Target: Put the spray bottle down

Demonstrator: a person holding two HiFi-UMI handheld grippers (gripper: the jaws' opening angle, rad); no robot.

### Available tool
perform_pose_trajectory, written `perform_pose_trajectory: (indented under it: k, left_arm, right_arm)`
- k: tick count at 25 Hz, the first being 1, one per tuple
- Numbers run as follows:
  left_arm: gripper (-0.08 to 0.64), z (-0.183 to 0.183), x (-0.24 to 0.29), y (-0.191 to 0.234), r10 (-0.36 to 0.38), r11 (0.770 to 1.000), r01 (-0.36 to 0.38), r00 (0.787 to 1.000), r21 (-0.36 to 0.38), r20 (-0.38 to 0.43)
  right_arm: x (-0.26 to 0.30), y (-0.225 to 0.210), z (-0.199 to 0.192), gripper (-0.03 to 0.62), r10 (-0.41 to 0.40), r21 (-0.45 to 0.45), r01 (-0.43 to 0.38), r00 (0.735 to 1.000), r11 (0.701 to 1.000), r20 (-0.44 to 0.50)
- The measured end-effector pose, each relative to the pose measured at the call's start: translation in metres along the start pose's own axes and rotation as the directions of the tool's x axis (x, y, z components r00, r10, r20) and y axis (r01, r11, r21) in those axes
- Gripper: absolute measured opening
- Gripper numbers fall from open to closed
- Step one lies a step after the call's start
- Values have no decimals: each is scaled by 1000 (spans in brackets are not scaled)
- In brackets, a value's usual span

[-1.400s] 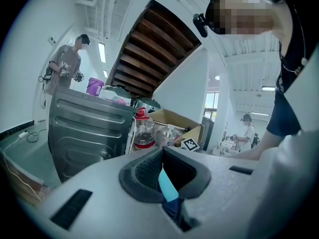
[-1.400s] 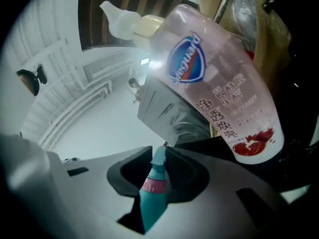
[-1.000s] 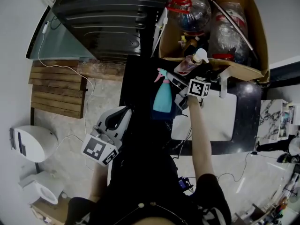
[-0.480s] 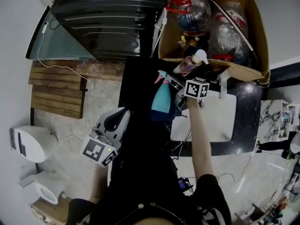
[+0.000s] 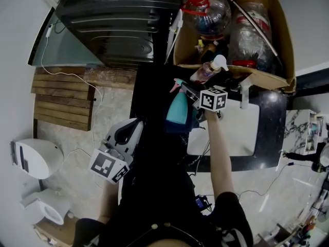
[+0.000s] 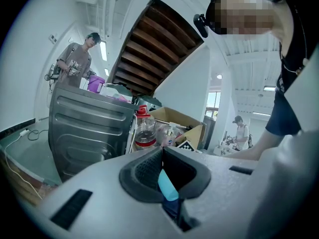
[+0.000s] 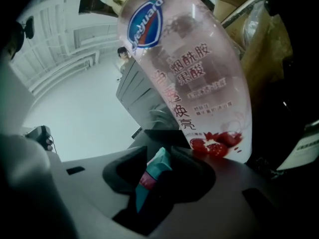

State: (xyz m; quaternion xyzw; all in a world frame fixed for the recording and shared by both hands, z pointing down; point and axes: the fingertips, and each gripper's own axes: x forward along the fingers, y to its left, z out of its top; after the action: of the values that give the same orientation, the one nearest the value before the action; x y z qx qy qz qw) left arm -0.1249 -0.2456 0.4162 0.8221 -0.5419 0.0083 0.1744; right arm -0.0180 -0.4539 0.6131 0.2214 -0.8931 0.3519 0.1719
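Note:
A teal spray bottle point(image 5: 178, 108) with a pink trigger stands on the black counter point(image 5: 154, 86), close to its left edge. My right gripper point(image 5: 187, 90) reaches its head from the right. In the right gripper view the teal-and-pink spray head point(image 7: 151, 177) sits between the jaws, which are opening, with a dark gap on its left side. A clear pink pump bottle point(image 7: 189, 68) leans just beyond my right gripper point(image 7: 159, 159). My left gripper point(image 5: 136, 122) hangs low at the left, away from the counter, tips together and holding nothing point(image 6: 162, 156).
A cardboard box point(image 5: 280, 60) at the back holds large water jugs point(image 5: 208, 9) and the pump bottle point(image 5: 208, 68). A steel appliance point(image 5: 118, 19) stands back left, a white basin point(image 5: 234, 130) right of the bottle. Wooden slats point(image 5: 64, 96) lie on the floor.
My right gripper has rolled, and its marker cube has shifted a little to the left. The spray bottle has hardly moved. My left gripper has stayed still.

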Motion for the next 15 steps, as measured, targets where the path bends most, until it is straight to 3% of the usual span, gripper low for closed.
perform_pose_trajectory:
  k: [8, 15]
  left_arm:
    - [8, -2, -1, -2, -10, 1000, 10, 1000, 4, -2]
    - [8, -1, 1, -8, -27, 1000, 27, 1000, 10, -2]
  right_arm:
    - [-9, -4, -5, 185, -98, -131, 92, 994, 987, -39]
    - [-18, -13, -13, 228, -143, -149, 132, 988, 980, -62]
